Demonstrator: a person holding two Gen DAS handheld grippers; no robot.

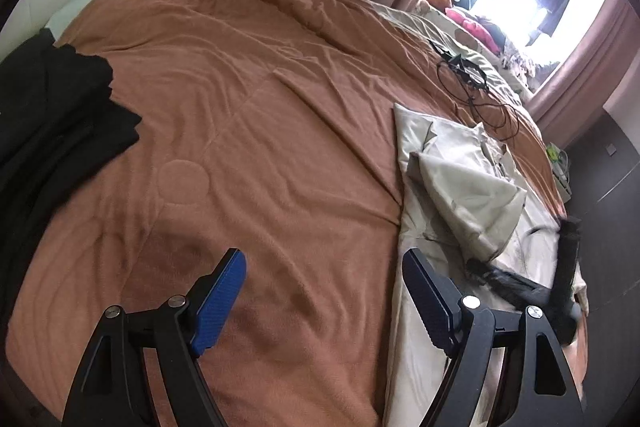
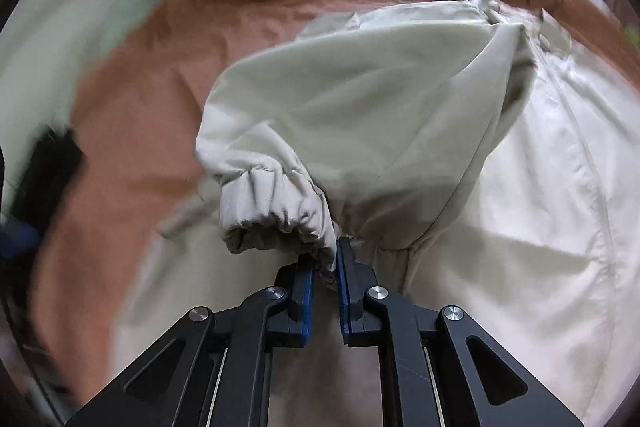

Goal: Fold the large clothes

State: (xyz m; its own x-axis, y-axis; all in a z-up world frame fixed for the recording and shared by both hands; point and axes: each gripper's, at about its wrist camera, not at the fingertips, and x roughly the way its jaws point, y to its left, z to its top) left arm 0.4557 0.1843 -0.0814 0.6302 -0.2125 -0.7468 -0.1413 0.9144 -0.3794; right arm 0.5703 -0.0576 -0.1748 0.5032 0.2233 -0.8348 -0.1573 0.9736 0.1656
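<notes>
- The pale beige, thin-fabric jacket (image 2: 400,99) lies spread on the right part of the rust-orange quilted bedspread (image 1: 260,107); one sleeve is lifted and folded back across its body
- The right gripper (image 2: 325,263) has its blue-padded jaws pressed together on the gathered elastic cuff (image 2: 276,219) of that sleeve; the cuff bunches just above the pads, so it is pinched, not merely touched
- The left gripper (image 1: 324,291) is spread wide over bare bedspread at the jacket's left edge; nothing sits between its jaws
- The step in hand looks like the sleeve fold: the cuff is being carried inward over the chest panel
- The next move probably calls for laying the sleeve flat along the body before releasing; the slippery cloth may slide or crumple if dropped early
- The left gripper could then take the jacket's near hem or far shoulder for the body fold
- A heap of black cloth (image 1: 60,99) lies well apart at the bed's left; a tangle of black cable (image 1: 476,87) lies beyond the jacket
</notes>
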